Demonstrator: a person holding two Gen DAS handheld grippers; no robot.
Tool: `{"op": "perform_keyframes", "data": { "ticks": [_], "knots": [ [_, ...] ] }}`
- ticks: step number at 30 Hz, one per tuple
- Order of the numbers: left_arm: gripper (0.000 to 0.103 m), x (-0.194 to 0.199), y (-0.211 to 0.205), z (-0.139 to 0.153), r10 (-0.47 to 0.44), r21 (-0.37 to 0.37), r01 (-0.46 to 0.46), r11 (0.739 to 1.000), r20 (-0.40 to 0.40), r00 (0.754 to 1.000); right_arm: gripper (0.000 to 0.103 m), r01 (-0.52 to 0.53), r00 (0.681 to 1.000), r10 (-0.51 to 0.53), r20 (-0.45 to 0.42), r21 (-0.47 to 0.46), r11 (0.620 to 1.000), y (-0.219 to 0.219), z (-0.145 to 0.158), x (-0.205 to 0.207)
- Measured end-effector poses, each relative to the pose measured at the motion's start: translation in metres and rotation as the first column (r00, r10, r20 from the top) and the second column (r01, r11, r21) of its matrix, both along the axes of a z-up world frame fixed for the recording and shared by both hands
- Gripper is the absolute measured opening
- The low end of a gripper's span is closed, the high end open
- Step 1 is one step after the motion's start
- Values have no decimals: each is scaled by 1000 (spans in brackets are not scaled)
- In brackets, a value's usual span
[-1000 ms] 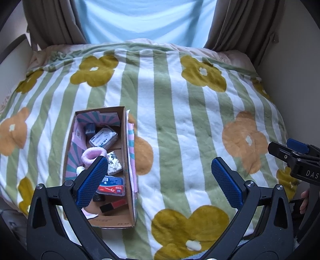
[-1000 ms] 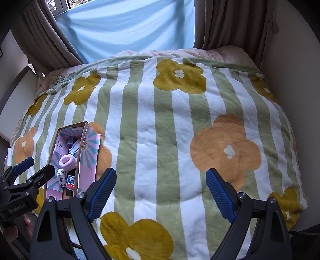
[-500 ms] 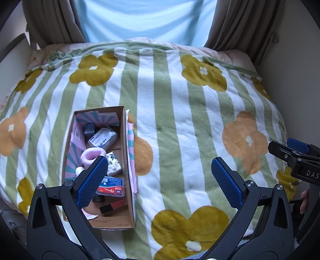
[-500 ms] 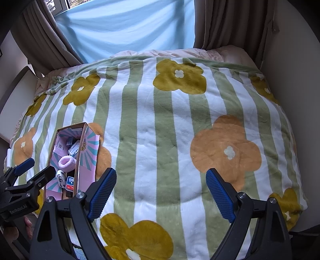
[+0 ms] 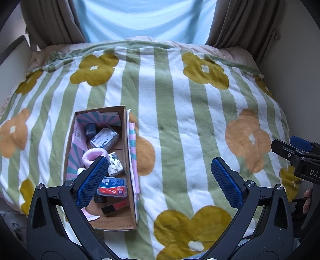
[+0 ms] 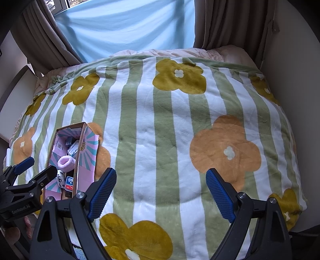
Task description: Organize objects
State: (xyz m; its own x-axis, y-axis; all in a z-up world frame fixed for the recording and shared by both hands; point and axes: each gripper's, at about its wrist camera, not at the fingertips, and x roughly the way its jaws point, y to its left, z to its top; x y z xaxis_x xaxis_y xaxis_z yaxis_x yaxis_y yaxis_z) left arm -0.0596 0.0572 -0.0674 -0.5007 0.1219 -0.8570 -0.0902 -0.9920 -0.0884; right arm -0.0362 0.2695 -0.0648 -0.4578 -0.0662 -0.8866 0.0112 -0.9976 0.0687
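- Both sets of fingers are spread wide with nothing between them: left gripper (image 5: 160,183) and right gripper (image 6: 161,195) each show blue ribbed pads far apart, only blanket in the gap.
- I see my left gripper's near-side pad (image 5: 92,182) overlapping the cardboard box (image 5: 131,200) in the left wrist view; contact with the box or its contents I can't tell.
- Box sits on the bed's left part, long axis running away from me, open top, with pink-and-teal striped lining on the inside walls.
- Contents, far to near: a small dark blue item (image 5: 90,128) at the far end, a grey-white wrapped pack (image 5: 104,139) with printed text, a pink fuzzy ring (image 5: 94,156), a white floral-print packet (image 5: 115,164), a red-and-blue floss pick case (image 5: 113,187), and a black-and-red stick (image 5: 115,207) near the front wall.
- Print on the packs is too small for me to read.
- From the right wrist view the box (image 6: 80,148) is at far left, with the left gripper's side profile (image 6: 30,176) just in front of it.
- Right gripper hangs over the blanket's middle, well apart from the box.
- Blanket (image 5: 180,124) has green and white stripes with mustard and orange flowers and covers the whole bed.
- Beyond it are a pale blue curtain (image 5: 144,18) flanked by brown drapes (image 5: 238,22).
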Motion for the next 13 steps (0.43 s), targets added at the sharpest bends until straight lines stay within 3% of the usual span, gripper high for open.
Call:
{"op": "perform_keyframes", "data": {
  "ticks": [7, 11, 13],
  "knots": [
    [103, 2, 4, 1, 7, 2, -7, 1000, -1, 1000, 89, 2, 1000, -2, -1, 2, 1000, -1, 0, 1],
    [103, 4, 10, 9, 66, -113, -70, 991, -41, 997, 89, 7, 1000, -7, -3, 2, 1000, 3, -3, 0],
    [103, 5, 11, 13, 67, -117, -74, 990, -64, 996, 89, 9, 1000, -9, -3, 3, 1000, 6, -6, -1]
  ]
}}
